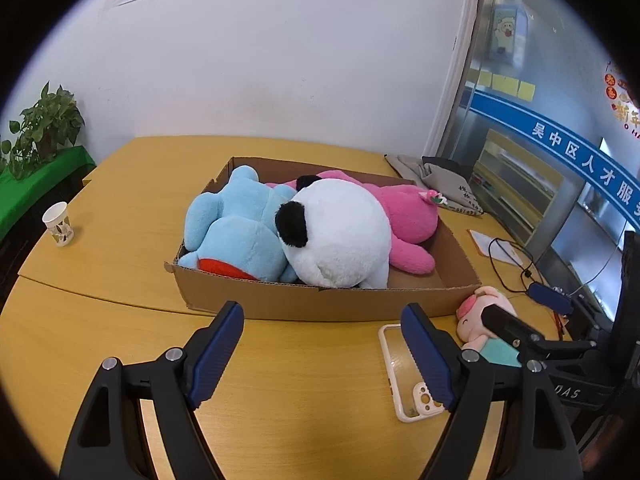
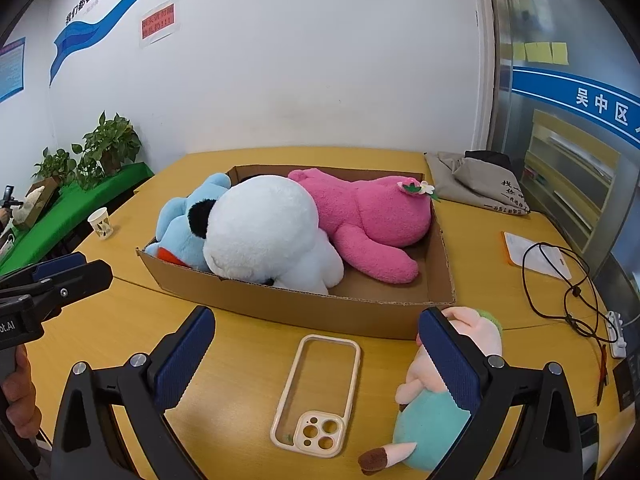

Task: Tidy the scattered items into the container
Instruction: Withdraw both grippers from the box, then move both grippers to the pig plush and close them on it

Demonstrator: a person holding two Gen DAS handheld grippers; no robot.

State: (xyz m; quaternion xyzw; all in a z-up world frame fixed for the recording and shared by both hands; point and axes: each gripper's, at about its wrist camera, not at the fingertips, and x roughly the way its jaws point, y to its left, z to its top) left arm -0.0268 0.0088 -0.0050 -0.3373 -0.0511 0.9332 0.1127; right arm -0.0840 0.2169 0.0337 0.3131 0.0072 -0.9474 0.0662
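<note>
- Two grippers hover low over the tabletop [image 2: 248,332]: left gripper [image 1: 322,356] w/ fingers wide apart, nothing between; right gripper [image 2: 316,364] likewise spread, clamped on nothing.
- Nearest loose items: a clear phone case [image 2: 318,392] lies flat between the right fingers; a small pig plush [image 2: 436,392] lies just beside it, partly behind the right-hand finger.
- Risk, nearest first: closing now could pinch the thin case edge & flick it away, since it lies flat on smooth wood; the outer finger may also snag the pig, dragging both.
- Beyond them, the cardboard box [image 2: 320,312] already holds a blue plush [image 2: 180,224], a white plush [image 2: 264,228] & a pink plush [image 2: 372,216], piled above the rim; free floor shows only at the box's near right corner, so a careless drop could bounce off the pile.
- Surface: yellow wood tabletop, seamed; paper cup [image 2: 102,222] left, cable [image 2: 560,276] right.
- Far: grey bag [image 2: 476,188], potted plants [image 2: 108,148], white wall w/ red notice [image 2: 158,24].
</note>
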